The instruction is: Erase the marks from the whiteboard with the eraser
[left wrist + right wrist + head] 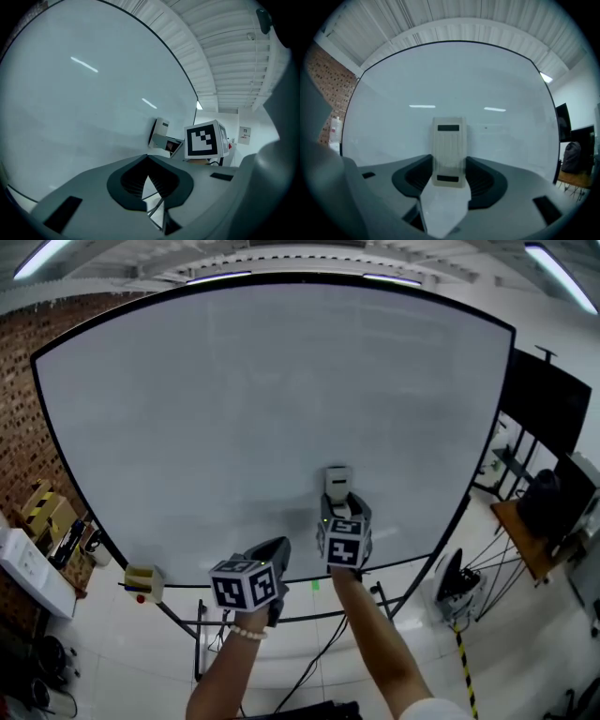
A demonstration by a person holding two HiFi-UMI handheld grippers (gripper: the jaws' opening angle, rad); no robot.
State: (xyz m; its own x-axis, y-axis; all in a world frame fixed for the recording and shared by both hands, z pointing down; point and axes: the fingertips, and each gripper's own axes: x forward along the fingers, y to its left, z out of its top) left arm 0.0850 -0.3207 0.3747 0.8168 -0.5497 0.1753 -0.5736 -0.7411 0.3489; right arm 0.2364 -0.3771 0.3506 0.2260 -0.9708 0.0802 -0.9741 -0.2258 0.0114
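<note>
The large whiteboard (262,409) fills most of the head view, and I see no clear marks on it there. A beige eraser (337,482) lies flat against its lower middle, with my right gripper (339,506) shut on it. In the right gripper view the eraser (449,147) stands upright between the jaws of the right gripper (449,177), against the whiteboard (454,79); a tiny dark speck (485,127) shows to its right. My left gripper (274,557) hangs lower left, off the board. In its own view the left gripper (149,164) is shut on nothing, and the eraser (160,131) shows beyond it.
A small yellow box (142,582) sits on the board's lower left edge. A brick wall (28,427) and boxes stand at the left. At the right are a black screen (548,399), a desk (525,540) and a dark bag (542,502). Stand legs and cables cross the floor below.
</note>
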